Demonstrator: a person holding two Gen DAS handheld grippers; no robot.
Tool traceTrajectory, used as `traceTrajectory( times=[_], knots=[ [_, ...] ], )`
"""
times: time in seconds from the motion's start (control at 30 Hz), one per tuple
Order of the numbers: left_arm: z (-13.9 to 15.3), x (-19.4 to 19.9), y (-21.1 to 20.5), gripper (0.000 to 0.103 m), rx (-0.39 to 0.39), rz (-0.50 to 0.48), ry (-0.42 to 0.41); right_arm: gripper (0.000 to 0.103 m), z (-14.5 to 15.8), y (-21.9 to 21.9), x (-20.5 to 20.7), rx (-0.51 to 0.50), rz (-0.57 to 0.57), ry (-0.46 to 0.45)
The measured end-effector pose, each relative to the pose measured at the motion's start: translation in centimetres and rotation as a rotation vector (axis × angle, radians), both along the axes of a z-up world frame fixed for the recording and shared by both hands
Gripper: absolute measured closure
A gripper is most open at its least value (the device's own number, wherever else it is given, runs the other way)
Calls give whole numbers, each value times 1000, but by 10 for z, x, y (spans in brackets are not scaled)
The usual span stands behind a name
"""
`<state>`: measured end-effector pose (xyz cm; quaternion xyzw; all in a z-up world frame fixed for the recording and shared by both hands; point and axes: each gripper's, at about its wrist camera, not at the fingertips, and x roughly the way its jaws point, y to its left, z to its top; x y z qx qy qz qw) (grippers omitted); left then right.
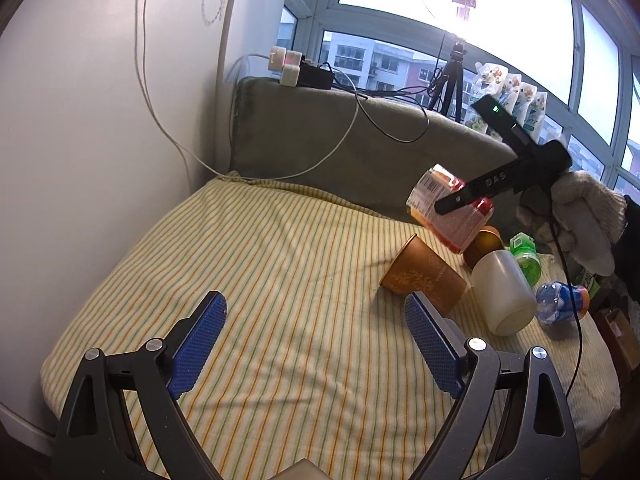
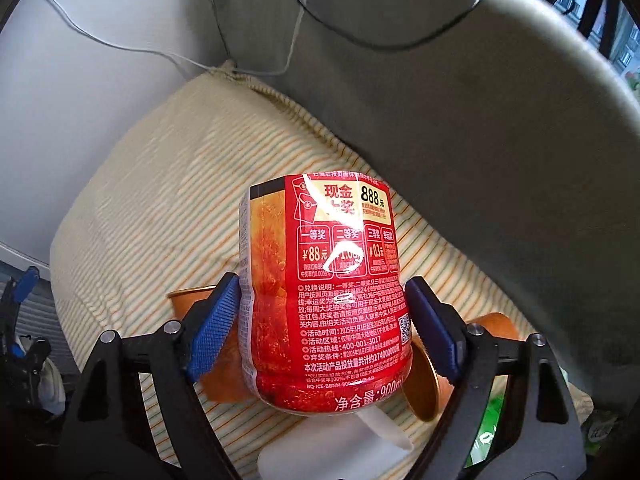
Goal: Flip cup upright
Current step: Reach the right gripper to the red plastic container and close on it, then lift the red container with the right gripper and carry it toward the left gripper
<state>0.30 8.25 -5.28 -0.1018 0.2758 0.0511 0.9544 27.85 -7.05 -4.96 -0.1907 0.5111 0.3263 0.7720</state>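
Setting: a striped yellow cushion (image 1: 260, 280) against a grey backrest (image 1: 360, 140), white wall at 9 o'clock, windows (image 1: 440, 20) behind with a small tripod (image 1: 452, 76) on the ledge.

Item 1: red-labelled cup (image 2: 324, 296), cut from a drinks bottle, held clear of the cushion and tilted. In the left wrist view it (image 1: 448, 212) hung at 2 o'clock, above the other vessels.

Item 2: right gripper (image 2: 320, 320), jaws clamped on the red-labelled cup, one blue pad (image 2: 212, 324) on each flank. A gloved hand (image 1: 580, 220) carried it in from 3 o'clock, angled down toward the cushion.

Item 3: left gripper (image 1: 316, 340), jaws wide apart and holding nothing, poised low over the cushion at 6 o'clock.

Item 4: brown paper cup (image 1: 424, 276), lying on its side, touching a white plastic cup (image 1: 504, 292), also on its side.

Item 5: green bottle (image 1: 528, 256) and blue bottle (image 1: 560, 300), lying near the cushion's 3 o'clock edge.
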Motion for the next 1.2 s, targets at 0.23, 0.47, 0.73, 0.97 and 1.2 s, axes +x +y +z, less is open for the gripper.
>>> traceTrajectory(
  times=[0.23, 0.47, 0.73, 0.97, 1.2],
  knots=[
    [6, -9, -7, 12, 3, -15, -15, 17, 34, -14, -36, 49, 8, -40],
    [11, -15, -15, 12, 11, -34, -17, 17, 48, -31, -81, 80, 4, -55],
    [12, -22, -25, 12, 24, -61, -18, 17, 41, -42, -120, 112, -29, -29],
    [12, -24, -30, 12, 29, -73, -14, 17, 24, -53, -151, 149, -80, 45],
    [11, -24, -34, 12, 19, -89, 2, 17, -4, -55, -174, 202, -140, 152]
  ],
)
